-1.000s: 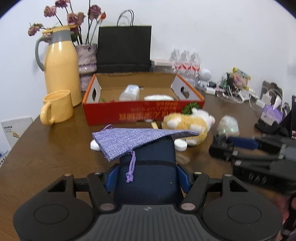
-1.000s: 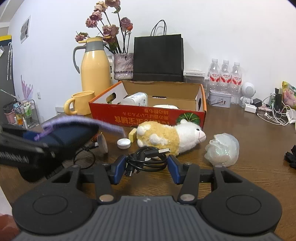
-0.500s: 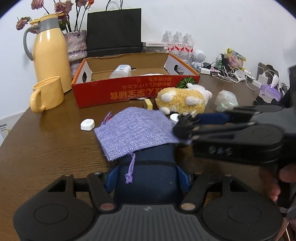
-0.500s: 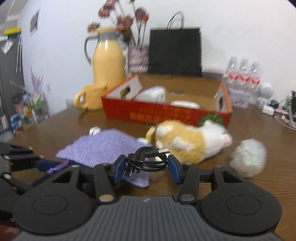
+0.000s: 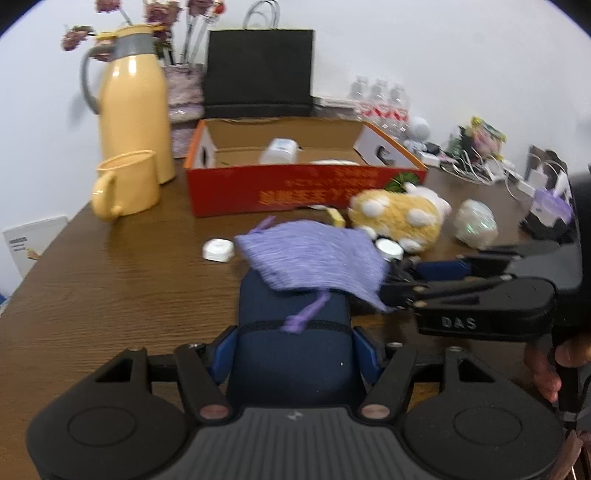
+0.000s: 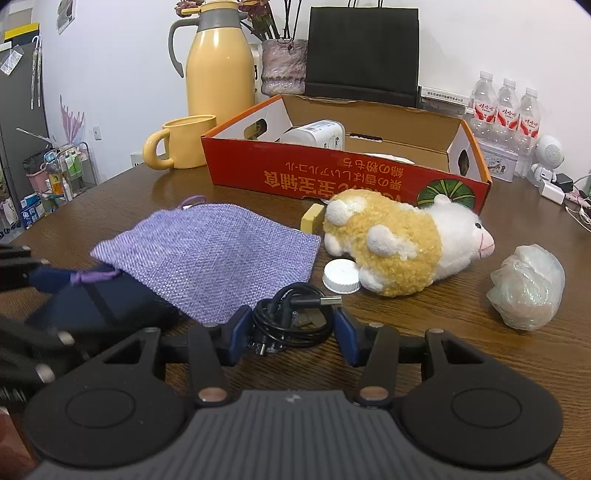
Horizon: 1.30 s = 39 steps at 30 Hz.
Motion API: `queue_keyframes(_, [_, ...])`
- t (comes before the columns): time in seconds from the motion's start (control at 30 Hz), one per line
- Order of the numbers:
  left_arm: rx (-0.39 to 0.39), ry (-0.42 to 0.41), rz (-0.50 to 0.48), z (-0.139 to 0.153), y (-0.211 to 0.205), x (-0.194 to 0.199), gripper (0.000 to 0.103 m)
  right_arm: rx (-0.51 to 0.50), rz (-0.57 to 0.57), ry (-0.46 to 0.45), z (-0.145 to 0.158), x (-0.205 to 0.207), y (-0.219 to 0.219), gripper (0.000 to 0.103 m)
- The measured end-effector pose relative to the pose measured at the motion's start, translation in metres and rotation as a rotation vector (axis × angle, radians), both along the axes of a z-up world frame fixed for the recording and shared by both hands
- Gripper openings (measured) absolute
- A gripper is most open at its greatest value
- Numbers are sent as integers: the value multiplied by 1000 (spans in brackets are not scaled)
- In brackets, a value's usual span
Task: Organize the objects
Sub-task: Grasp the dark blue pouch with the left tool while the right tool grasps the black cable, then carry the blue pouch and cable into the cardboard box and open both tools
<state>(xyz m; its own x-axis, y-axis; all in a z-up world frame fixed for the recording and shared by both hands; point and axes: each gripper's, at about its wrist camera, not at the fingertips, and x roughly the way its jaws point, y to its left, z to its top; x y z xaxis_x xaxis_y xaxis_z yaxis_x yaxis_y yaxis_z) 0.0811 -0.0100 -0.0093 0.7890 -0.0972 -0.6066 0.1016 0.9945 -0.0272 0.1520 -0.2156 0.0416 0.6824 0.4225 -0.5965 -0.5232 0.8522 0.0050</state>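
Left wrist: navy case (image 5: 295, 332) long axis runs fwd w/ fingers (image 5: 224, 350).

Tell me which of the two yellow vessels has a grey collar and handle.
The tall yellow thermos jug by the wall: grey collar and grey handle. The yellow mug in front of it is shorter, open-topped and yellow all over.

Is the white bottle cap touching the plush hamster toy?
Touching. In the right wrist view the white bottle cap sits against the plush hamster toy's front foot, with no table visible between them.
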Motion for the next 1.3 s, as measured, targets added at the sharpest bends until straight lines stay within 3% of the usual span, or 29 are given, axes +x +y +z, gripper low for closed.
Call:
queue_keyframes(0.5, [-8,-132,141,40,35,3,64,23,18,-85,14,-10,-2,49])
queue_keyframes(0.7, [4,-173,145,56,37,11,64,36,24,-100,19,-8,-3,49])
queue_keyframes(0.93, [-8,-188,128,66,29,37,64,46,11,-168,40,0,-5,49])
queue_keyframes(1.3, [-8,-219,131,86,14,109,64,71,-53,-241,71,51,-11,49])
